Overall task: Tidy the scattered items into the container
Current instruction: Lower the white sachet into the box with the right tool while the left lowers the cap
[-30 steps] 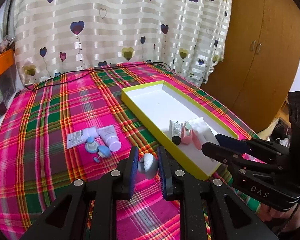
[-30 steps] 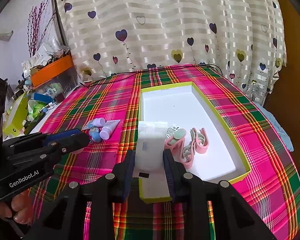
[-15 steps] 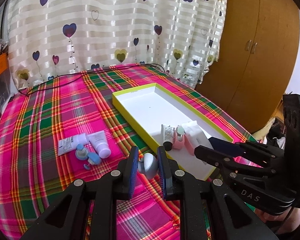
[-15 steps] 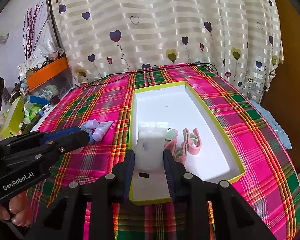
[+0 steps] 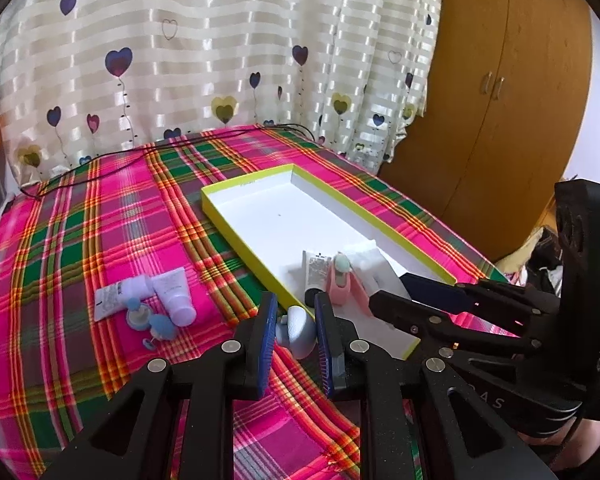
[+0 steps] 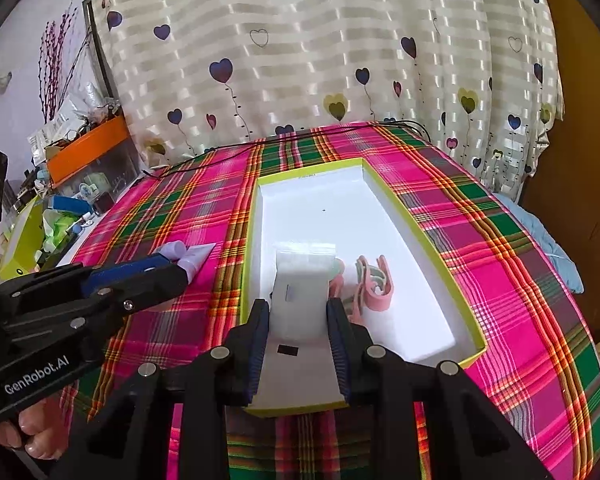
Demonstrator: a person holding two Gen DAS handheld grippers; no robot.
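Tubes [image 5: 168, 292] lie loose on the tablecloth [image 5: 80, 240], left of the box [image 5: 236, 236]. Left gripper [image 5: 296, 330] pinches a grey knob [image 5: 296, 330] beside the box's near-left edge. Right gripper [image 6: 298, 322] pinches a white packet [image 6: 300, 292] over its near end; far half bare.

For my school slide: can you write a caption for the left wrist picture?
Left gripper holds a small grey-blue item beside the yellow-rimmed box on the plaid cloth.

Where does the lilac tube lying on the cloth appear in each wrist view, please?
Left wrist: lilac tube lower left, left of the tray.
Right wrist: lilac tube left of centre, partly behind the left gripper.
Shared landmark: the yellow-rimmed tray.
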